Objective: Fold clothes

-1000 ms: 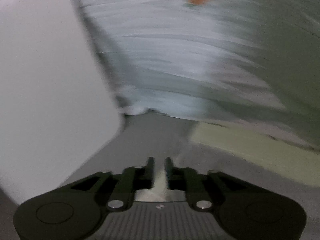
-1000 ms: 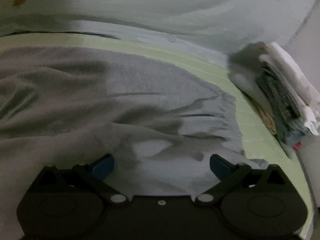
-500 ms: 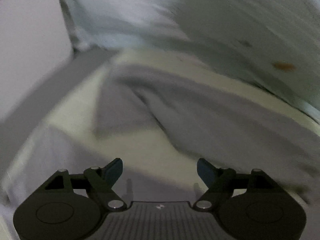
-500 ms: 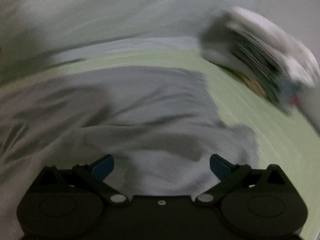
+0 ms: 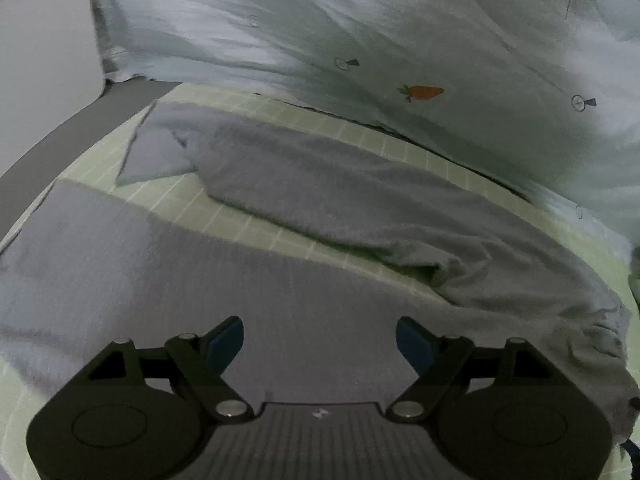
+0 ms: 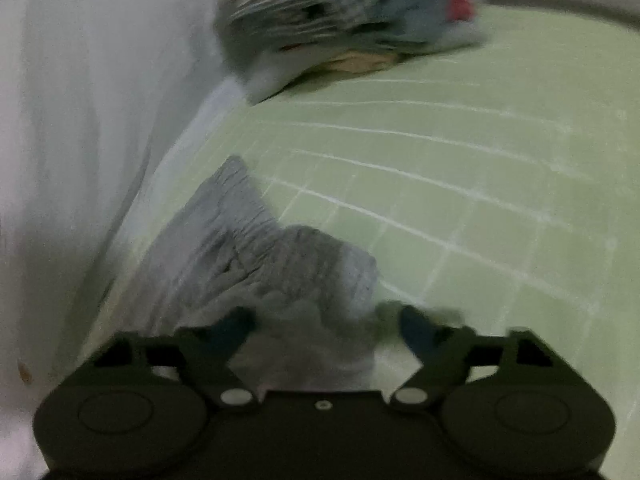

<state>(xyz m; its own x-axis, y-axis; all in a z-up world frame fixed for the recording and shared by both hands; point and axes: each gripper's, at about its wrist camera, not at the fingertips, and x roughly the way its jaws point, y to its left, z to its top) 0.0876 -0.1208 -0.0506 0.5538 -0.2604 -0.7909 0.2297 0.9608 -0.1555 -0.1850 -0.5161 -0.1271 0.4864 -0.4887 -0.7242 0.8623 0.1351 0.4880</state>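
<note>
Grey trousers (image 5: 360,208) lie spread on a green gridded mat (image 5: 248,224), one leg bunched toward the back, the other flat in front. My left gripper (image 5: 320,340) hovers open over the flat near leg (image 5: 180,280), nothing between its fingers. In the right wrist view the gathered waistband end of the trousers (image 6: 256,240) reaches between the jaws of my right gripper (image 6: 326,326). Those jaws are closing and blurred, and the pads still stand apart from the cloth.
Pale bedding with small carrot prints (image 5: 400,40) rises behind the mat. A white wall (image 5: 40,40) stands at the left. A stack of folded clothes (image 6: 344,24) sits at the far end of the mat (image 6: 440,184), with pale sheet (image 6: 80,120) alongside.
The left gripper went from nearly shut to open and swung from the wall and bedding to above the trousers. The right gripper rolled, shifted to the waistband end, and its jaws narrowed.
</note>
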